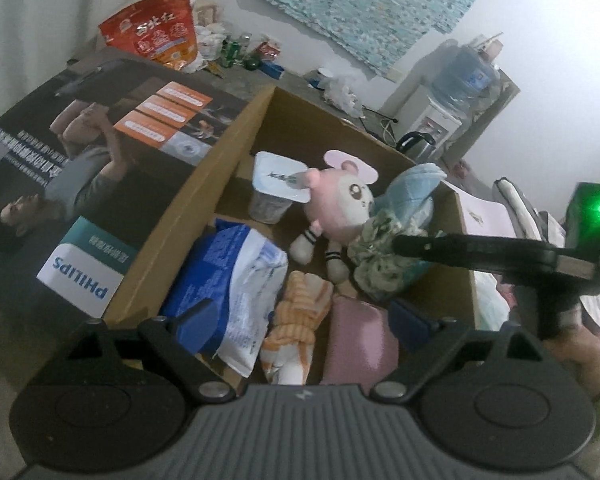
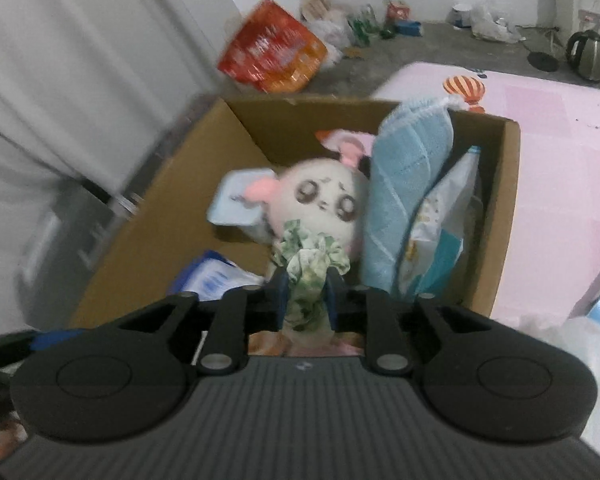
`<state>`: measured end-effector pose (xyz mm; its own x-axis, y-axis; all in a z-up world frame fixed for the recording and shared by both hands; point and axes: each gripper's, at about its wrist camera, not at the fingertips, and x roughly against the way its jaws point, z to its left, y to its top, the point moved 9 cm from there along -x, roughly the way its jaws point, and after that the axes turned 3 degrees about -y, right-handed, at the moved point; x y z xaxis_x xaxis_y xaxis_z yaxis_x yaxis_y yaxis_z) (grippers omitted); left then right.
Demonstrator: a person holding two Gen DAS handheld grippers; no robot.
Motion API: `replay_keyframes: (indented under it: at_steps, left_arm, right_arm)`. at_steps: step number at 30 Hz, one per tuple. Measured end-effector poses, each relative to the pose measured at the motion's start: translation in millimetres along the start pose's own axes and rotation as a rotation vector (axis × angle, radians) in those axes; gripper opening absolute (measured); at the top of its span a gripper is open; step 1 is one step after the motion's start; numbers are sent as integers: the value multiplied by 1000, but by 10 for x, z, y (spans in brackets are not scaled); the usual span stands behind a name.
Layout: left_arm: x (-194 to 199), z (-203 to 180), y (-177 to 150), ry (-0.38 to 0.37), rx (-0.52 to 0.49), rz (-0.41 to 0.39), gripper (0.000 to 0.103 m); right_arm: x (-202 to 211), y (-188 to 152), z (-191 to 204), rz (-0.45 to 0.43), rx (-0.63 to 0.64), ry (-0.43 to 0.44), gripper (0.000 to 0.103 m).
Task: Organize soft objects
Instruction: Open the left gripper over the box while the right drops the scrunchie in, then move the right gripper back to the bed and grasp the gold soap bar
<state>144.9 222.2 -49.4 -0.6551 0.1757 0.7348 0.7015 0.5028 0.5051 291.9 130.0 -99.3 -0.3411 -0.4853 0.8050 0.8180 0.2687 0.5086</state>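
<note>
An open cardboard box (image 1: 236, 136) holds soft things: a pink plush doll (image 1: 340, 204), a light blue towel (image 1: 416, 188), an orange striped cloth (image 1: 300, 312), a pink pad (image 1: 360, 348) and a blue-white soft pack (image 1: 236, 280). My right gripper (image 2: 306, 296) is shut on a green floral scrunchie (image 2: 310, 264) and holds it over the box, in front of the doll (image 2: 328, 200). From the left wrist view its arm (image 1: 480, 252) reaches in from the right with the scrunchie (image 1: 380, 256). My left gripper (image 1: 300, 320) is open and empty above the box's near side.
A sealed white cup (image 1: 276, 188) stands in the box's back corner. A Philips carton (image 1: 100, 184) lies left of the box. A red snack bag (image 1: 156, 28), bottles and a kettle (image 2: 586, 56) stand on the floor beyond. A pink mat (image 2: 560, 160) lies right of the box.
</note>
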Motion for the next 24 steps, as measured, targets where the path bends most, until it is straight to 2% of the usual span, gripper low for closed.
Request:
replay_keyframes:
  at_steps: [6, 12, 18, 21, 24]
  left_arm:
    - [37, 74, -22, 12, 3, -20, 93]
    - [72, 56, -60, 11, 2, -30, 93]
    - [163, -33, -105, 16, -21, -52, 93]
    - [222, -133, -137, 4, -48, -68, 93]
    - [289, -272, -190, -19, -79, -88, 94]
  right_arm:
    - [-91, 8, 11, -13, 59, -61, 43]
    - [26, 49, -5, -49, 42, -41, 44]
    - [551, -68, -77, -131, -24, 63, 57]
    - [888, -237, -200, -183, -83, 103, 66]
    - [1215, -462, -368, -239, -140, 139, 71]
